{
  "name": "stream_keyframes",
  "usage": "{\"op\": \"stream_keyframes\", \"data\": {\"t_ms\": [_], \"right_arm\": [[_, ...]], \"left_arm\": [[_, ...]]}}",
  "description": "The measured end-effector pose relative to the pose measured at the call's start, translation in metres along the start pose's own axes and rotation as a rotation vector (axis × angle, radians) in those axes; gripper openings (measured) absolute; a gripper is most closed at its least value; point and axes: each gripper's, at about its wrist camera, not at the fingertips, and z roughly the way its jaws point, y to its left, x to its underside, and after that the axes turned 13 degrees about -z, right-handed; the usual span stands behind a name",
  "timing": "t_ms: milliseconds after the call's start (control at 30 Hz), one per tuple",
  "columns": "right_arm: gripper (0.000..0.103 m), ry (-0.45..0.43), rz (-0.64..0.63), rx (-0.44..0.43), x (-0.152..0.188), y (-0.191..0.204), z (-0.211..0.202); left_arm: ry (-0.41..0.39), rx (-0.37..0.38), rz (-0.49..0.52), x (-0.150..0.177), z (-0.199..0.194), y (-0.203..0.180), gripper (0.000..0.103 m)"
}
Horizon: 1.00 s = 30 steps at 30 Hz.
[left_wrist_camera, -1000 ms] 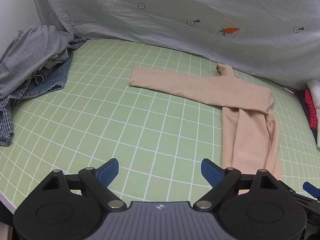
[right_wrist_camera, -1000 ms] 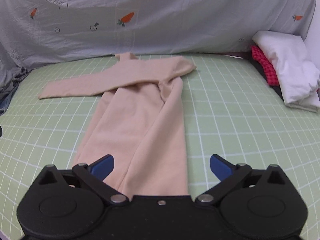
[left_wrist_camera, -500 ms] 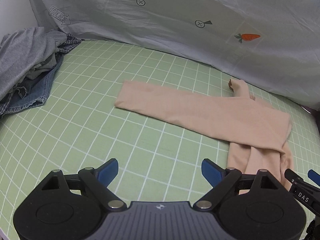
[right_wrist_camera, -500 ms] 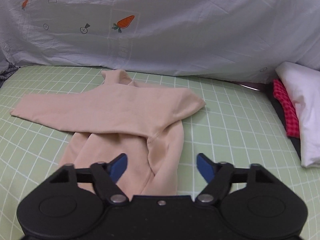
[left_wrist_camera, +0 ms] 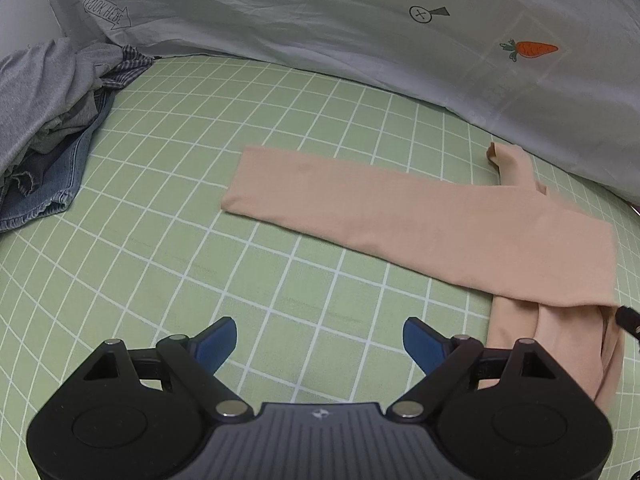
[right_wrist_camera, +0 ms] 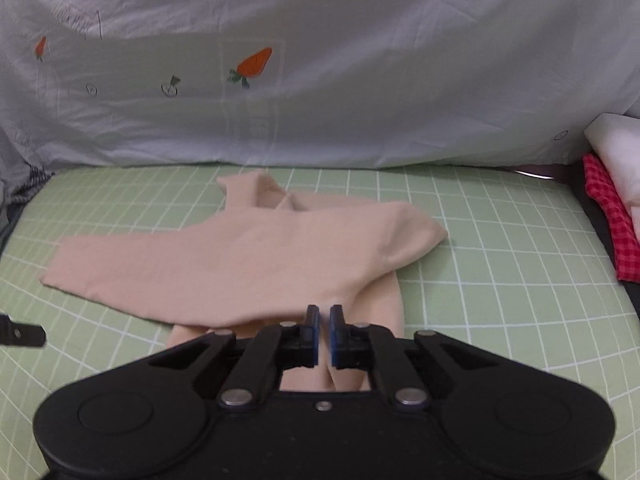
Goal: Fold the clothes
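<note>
The beige top (right_wrist_camera: 256, 256) lies on the green gridded table (left_wrist_camera: 160, 200), one sleeve folded across its body, its collar toward the grey carrot-print sheet (left_wrist_camera: 360, 40). The right tongs (right_wrist_camera: 325, 322) are pinched nearly together over the top's body; whether they grip fabric is unclear. The left tongs (left_wrist_camera: 318, 344) stand wide and empty beside the top.

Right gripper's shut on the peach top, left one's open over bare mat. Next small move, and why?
Probably bring the left gripper across to the sleeve end and close on it. The right gripper is shut on the peach top, but that sleeve lies flat across the mat, unfolded.
</note>
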Motion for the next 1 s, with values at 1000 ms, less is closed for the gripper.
{"op": "stream_keyframes", "data": {"t_ms": [1000], "right_arm": [[0.003,-0.036,0.083,-0.099,-0.014,0.004,0.004]], "left_arm": [[-0.004,-0.011,-0.008,-0.002,-0.003,0.008,0.090]]}}
